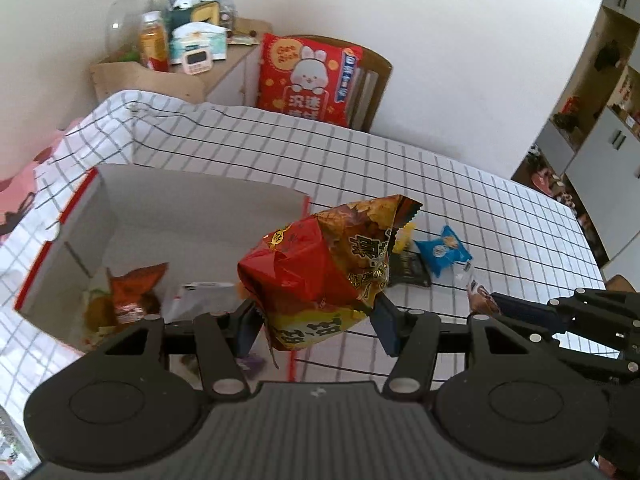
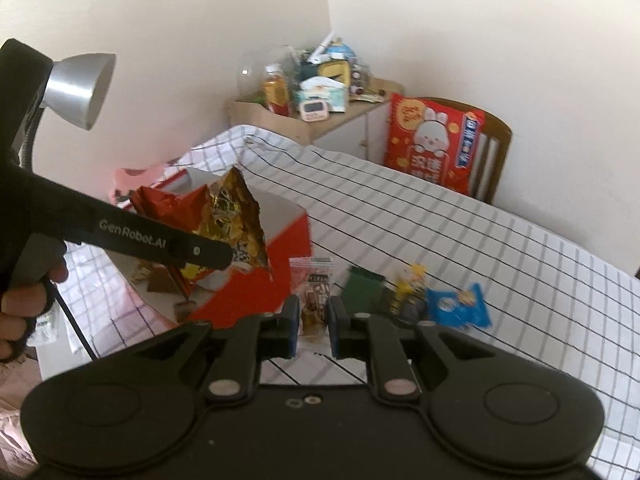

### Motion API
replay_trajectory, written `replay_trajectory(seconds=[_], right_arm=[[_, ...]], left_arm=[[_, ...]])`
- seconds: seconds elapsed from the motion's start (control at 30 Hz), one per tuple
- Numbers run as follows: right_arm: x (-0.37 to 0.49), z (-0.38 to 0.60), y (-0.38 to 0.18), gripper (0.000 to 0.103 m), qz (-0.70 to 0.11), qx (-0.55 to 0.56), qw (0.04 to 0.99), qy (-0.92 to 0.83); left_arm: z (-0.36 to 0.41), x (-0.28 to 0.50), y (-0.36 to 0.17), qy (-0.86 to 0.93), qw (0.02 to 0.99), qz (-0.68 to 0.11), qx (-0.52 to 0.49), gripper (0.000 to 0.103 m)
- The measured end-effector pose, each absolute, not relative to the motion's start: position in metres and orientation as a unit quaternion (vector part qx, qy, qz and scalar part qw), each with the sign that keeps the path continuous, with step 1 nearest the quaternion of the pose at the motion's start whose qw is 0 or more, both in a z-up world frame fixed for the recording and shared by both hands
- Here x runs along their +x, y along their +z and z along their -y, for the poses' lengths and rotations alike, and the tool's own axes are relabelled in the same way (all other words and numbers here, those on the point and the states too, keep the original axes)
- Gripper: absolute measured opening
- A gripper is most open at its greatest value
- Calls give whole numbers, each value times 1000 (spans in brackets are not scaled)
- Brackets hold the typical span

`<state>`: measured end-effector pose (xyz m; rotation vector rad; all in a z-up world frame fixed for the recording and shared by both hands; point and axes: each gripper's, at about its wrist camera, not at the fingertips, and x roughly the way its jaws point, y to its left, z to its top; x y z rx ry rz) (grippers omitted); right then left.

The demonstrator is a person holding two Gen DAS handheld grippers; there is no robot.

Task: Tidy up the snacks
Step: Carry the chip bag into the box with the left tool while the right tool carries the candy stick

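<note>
My left gripper (image 1: 316,326) is shut on a large red and gold snack bag (image 1: 320,268) and holds it in the air over the near right corner of an open red and white box (image 1: 192,204). The bag also shows in the right wrist view (image 2: 216,216), above the box (image 2: 288,236). My right gripper (image 2: 314,328) is shut on a small clear packet of brown snack (image 2: 314,304), low over the table. A blue packet (image 2: 460,306), a yellow and black packet (image 2: 408,292) and a dark green packet (image 2: 362,288) lie on the checked cloth to its right.
The box holds an orange-brown packet (image 1: 136,292) and other snacks. A wooden chair with a red rabbit cushion (image 1: 308,76) stands at the table's far edge. A cluttered wooden shelf (image 1: 160,72) stands in the corner. A silver lamp (image 2: 80,88) hangs at the left.
</note>
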<state>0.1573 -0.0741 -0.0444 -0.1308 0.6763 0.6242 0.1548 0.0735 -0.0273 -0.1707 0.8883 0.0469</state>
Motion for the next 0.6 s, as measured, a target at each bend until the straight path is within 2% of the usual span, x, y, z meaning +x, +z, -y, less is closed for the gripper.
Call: replay_trajectory(seconds=[0.6], right_arm=[[185,-28,-54,13,-336,-89,878,329]], left_arm=[[-180,151,-34,117,891,-426,-103,57]])
